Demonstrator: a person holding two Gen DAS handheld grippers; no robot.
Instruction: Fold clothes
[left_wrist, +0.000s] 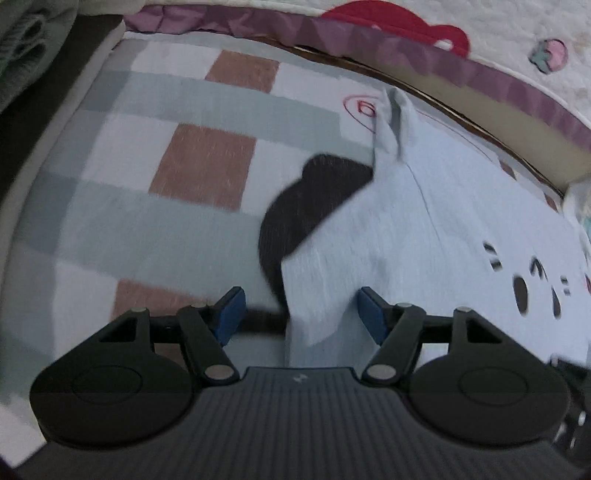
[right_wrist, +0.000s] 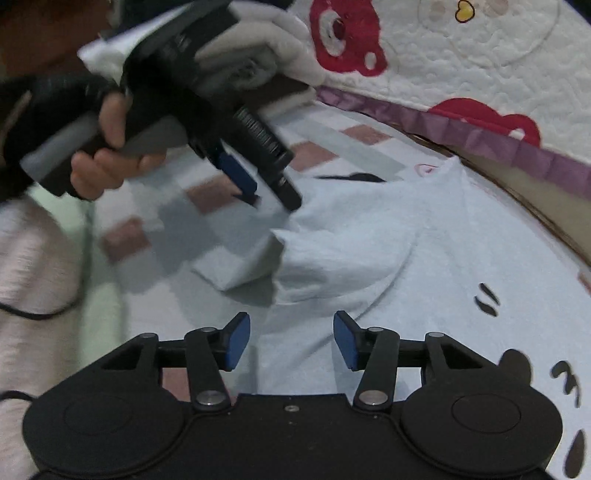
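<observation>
Person's hand (right_wrist: 107, 162) is gripping the left gripper (right_wrist: 273, 195) handle at far left of the right wrist view. Left gripper's jaws are standing released, a folded-over edge of the light blue shirt (left_wrist: 424, 240) lying loose between the pads, not pinched. Shirt is lying mid-to-right on the checked bedsheet (left_wrist: 147, 221), a dark patch (left_wrist: 306, 206) peeking out beside it. Right gripper (right_wrist: 291, 341) is hovering over the shirt, jaws released too, nothing grasped. Risk: the flap near the sleeve is sitting puffed, so it may be springing back unfolded, or a low pass could be snagging and dragging it crooked.
</observation>
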